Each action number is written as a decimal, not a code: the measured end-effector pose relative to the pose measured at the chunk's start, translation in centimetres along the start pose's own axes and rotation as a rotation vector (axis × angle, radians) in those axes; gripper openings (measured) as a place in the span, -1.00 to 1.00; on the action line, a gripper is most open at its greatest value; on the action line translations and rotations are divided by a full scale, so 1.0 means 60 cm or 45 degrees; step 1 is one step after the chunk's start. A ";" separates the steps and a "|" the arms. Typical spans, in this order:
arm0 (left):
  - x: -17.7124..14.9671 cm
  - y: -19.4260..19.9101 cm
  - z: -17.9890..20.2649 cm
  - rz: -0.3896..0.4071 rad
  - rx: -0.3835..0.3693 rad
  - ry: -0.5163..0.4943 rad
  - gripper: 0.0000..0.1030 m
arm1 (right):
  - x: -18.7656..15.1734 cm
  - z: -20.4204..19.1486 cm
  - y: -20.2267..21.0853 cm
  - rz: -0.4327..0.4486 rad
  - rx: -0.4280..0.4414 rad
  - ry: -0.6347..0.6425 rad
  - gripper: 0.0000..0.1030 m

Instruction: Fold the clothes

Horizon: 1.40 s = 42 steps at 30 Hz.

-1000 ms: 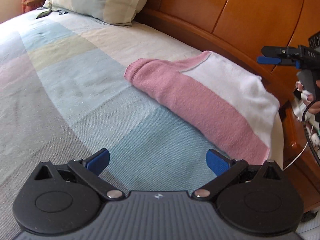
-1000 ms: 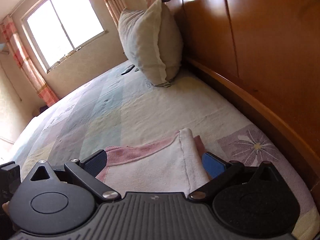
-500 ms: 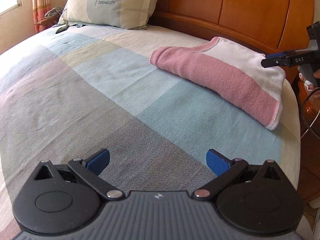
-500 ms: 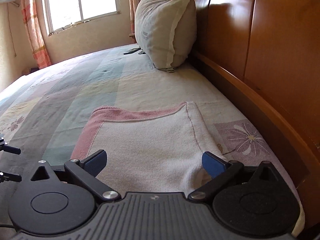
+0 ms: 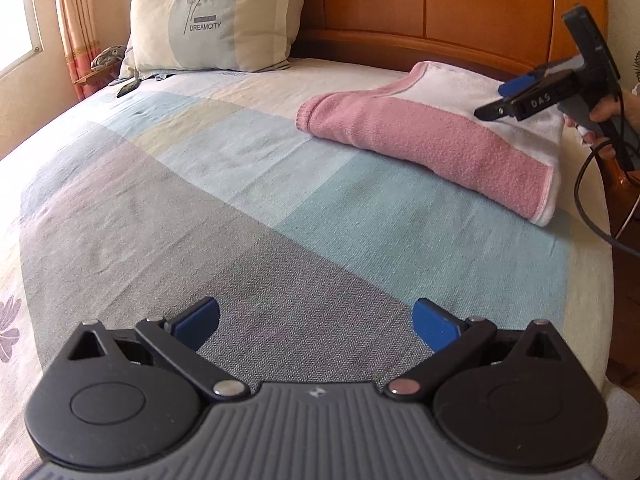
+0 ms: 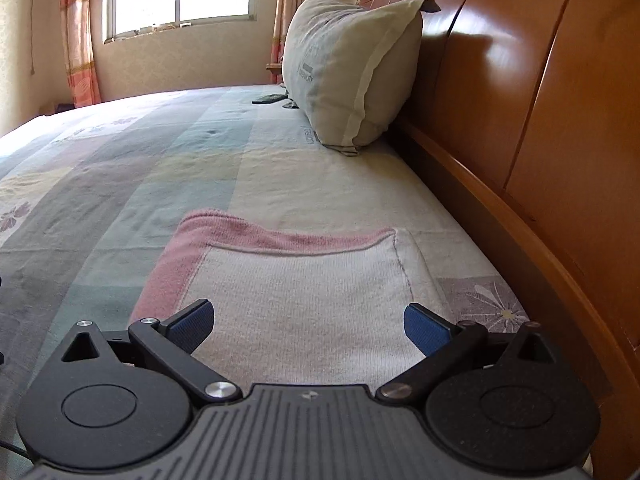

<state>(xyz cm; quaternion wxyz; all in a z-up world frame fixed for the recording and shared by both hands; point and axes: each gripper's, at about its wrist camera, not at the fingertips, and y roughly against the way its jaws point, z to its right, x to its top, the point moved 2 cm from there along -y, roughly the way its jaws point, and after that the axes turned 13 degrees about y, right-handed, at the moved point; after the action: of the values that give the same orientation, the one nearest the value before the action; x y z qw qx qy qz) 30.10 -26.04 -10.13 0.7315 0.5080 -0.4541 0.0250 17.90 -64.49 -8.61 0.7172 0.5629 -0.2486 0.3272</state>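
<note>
A folded pink and white garment [image 5: 432, 132] lies flat on the bed near the headboard, at the right of the left wrist view. My left gripper [image 5: 316, 322] hovers open over the bedspread, well short of the garment, with nothing between its blue pads. My right gripper [image 6: 309, 323] is open just above the garment's [image 6: 304, 292] near white part and holds nothing. In the left wrist view the right gripper [image 5: 520, 98] shows above the garment's right end, held by a hand [image 5: 604, 116].
A patchwork bedspread [image 5: 240, 208] covers the bed. A pillow [image 5: 216, 16] leans on the wooden headboard [image 5: 460, 4] at the far end. Small dark items [image 6: 270, 99] lie beside the pillow. The bed's edge [image 5: 592, 280] drops off at the right. A cable [image 5: 588, 204] hangs there.
Both grippers have drawn back and levelled out, so the garment sits farther away in each view. The garment itself has not moved. Both grippers stay open.
</note>
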 end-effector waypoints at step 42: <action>-0.020 0.016 0.001 0.010 0.021 0.009 0.98 | -0.082 -0.038 0.086 0.186 -0.209 -0.268 1.00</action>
<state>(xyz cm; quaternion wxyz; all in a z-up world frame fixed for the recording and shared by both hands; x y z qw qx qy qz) 28.89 -25.12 -10.25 0.7287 0.5123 -0.4533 0.0334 10.74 -62.41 -9.40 0.7050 0.5142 -0.3886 0.2961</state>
